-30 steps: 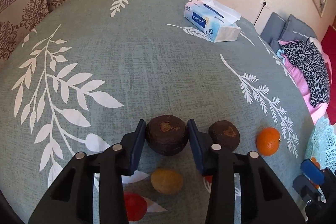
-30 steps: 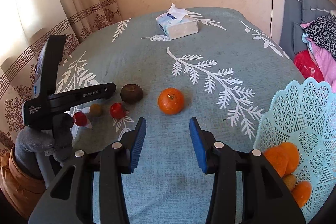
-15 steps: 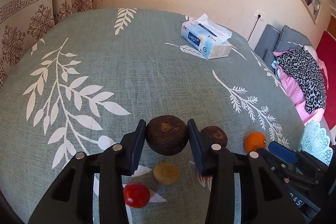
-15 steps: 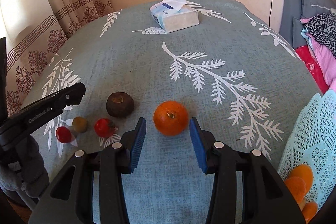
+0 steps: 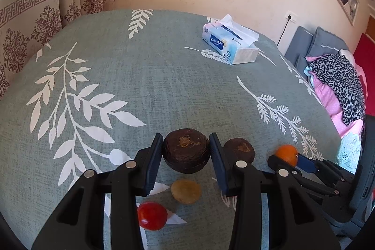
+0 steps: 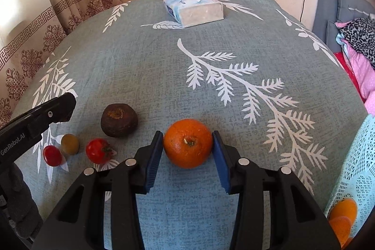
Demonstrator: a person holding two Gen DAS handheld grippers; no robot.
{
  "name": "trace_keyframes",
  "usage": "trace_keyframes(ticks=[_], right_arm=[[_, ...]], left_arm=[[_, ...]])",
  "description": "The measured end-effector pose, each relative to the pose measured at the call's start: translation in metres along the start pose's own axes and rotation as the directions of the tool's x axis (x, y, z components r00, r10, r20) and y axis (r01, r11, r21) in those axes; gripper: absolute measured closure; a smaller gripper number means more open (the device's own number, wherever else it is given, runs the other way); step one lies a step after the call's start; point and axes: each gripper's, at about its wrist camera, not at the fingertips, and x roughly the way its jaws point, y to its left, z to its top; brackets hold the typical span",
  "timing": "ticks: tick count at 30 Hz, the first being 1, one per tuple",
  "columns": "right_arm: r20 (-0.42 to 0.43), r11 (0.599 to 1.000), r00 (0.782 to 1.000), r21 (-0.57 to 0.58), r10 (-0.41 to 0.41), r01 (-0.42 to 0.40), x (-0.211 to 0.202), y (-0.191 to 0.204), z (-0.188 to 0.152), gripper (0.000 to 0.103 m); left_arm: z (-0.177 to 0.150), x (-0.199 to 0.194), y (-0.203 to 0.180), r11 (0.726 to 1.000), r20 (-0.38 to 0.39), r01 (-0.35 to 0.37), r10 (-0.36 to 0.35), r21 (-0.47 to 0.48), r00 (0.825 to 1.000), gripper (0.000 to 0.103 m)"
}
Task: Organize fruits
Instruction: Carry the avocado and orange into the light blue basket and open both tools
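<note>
Both tongs clamped on fruit above the table (image 6: 234,43)

Left tongs (image 5: 186,152) hold a dark brown fruit (image 5: 186,150); right tongs (image 6: 188,145), just closing, press the orange (image 6: 188,143).

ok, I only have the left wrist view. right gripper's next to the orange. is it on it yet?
Observer: Yes. In the right wrist view the right gripper has the orange between its pads, which touch it on both sides. The jaws have just been closing.
Operator: Basket empty?
Observer: No. The basket already holds orange fruit.
Operator: Any fruit on the cloth I can't see?
Observer: A second red fruit with a green stalk lies just in front of the loose dark fruit.
</note>
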Motion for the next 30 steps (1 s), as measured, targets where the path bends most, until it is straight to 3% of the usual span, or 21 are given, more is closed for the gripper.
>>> trace_keyframes(ticks=[8,16,23,30], right_arm=[[0.007,0.999,1.000,0.026,0.023,-0.023,-0.018,-0.004,-0.006,0.063],[0.084,0.999,0.996,0.033,0.036,-0.039,-0.065,-0.014,-0.010,0.063],[0.116,0.996,0.993,0.092,0.000,-0.011,-0.099,-0.052,-0.024,0.063],[0.140,0.981,0.987,0.186,-0.085,0.058,-0.125,-0.107,-0.043,0.063]], left_arm=[[-0.003,0.000,-0.006,1.000,0.002,0.013,-0.013,0.015,1.000,0.062],[-0.008,-0.004,-0.014,0.999,0.006,0.018,-0.018,0.035,1.000,0.062],[-0.013,-0.009,-0.025,0.998,0.009,0.017,-0.017,0.057,1.000,0.062],[-0.018,-0.014,-0.040,0.997,0.008,0.019,-0.020,0.081,1.000,0.062]])
